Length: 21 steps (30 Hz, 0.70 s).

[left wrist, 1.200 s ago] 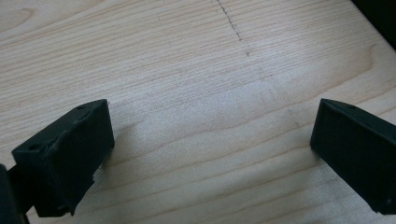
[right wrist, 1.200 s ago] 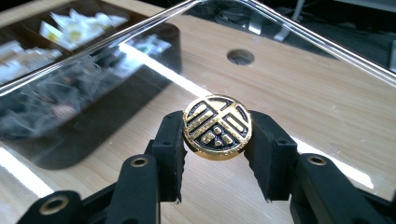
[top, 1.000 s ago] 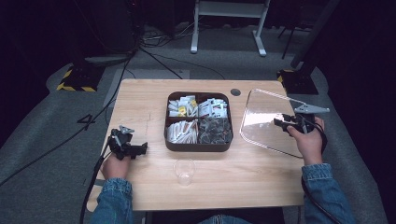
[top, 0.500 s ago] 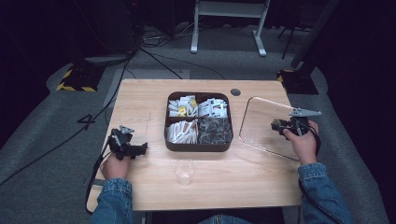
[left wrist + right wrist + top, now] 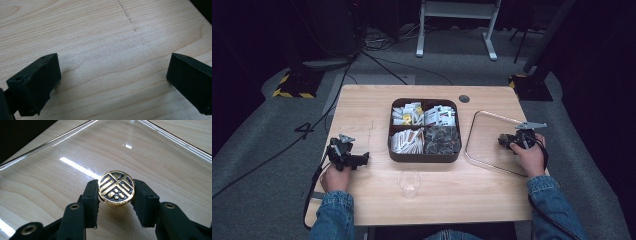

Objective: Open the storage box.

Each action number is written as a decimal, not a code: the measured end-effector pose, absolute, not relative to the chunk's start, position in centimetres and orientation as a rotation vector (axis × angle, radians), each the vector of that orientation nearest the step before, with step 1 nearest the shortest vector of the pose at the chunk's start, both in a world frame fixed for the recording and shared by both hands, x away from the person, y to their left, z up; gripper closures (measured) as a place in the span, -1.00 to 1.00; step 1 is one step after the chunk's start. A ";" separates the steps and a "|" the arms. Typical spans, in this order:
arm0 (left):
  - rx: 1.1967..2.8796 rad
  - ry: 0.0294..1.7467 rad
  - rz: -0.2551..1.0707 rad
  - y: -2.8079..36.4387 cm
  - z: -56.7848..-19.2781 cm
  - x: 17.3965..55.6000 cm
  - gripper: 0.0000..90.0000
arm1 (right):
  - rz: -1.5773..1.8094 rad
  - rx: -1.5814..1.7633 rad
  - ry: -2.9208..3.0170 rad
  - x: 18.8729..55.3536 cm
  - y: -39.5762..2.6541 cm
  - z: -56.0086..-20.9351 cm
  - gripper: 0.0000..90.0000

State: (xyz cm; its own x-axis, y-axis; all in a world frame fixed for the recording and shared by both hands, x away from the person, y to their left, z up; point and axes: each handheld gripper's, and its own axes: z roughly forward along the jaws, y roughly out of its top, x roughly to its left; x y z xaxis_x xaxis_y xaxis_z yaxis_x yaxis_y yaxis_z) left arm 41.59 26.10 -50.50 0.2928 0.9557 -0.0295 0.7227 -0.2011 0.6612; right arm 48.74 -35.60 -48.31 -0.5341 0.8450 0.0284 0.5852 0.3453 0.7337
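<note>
A clear square lid (image 5: 486,136) with a dark rim lies low over the table's right side. My right gripper (image 5: 506,140) is shut on the lid's round gold knob (image 5: 116,188), which bears a black pattern; the black pads (image 5: 91,195) press on it from both sides. Through the lid's clear pane (image 5: 75,150) the wood grain shows. Left of the lid stands an uncovered dark box (image 5: 424,157) with four compartments of packets. My left gripper (image 5: 361,159) rests on the table at the left, open, with bare wood between its jaws (image 5: 112,75).
A small clear plastic cup (image 5: 409,184) stands near the table's front edge, below the box. A round grommet (image 5: 464,98) sits at the table's far edge. Cables and a stand's feet (image 5: 457,50) lie on the floor beyond.
My right gripper has sunk with the lid, which has gone from steeply tilted to almost flat on the table. The left gripper has stayed put.
</note>
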 end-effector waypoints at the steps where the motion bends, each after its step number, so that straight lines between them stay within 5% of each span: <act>1: 1.996 1.494 0.531 26.1 -50.5 41.6 -1.00 | 1.011 1.265 2.257 48.8 -35.6 -48.4 0.30; 21: 1.994 1.495 0.532 26.1 -50.5 41.6 -1.00 | 1.048 1.265 2.249 48.9 -35.3 -48.8 0.23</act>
State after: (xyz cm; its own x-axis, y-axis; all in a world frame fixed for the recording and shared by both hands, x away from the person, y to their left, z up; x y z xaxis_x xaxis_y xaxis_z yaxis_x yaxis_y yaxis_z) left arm 41.60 26.11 -50.50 0.2912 0.9562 -0.0292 0.7230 -0.2000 0.6613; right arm 48.91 -35.27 -48.76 -0.5373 0.8420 0.0490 0.5792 0.3262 0.7471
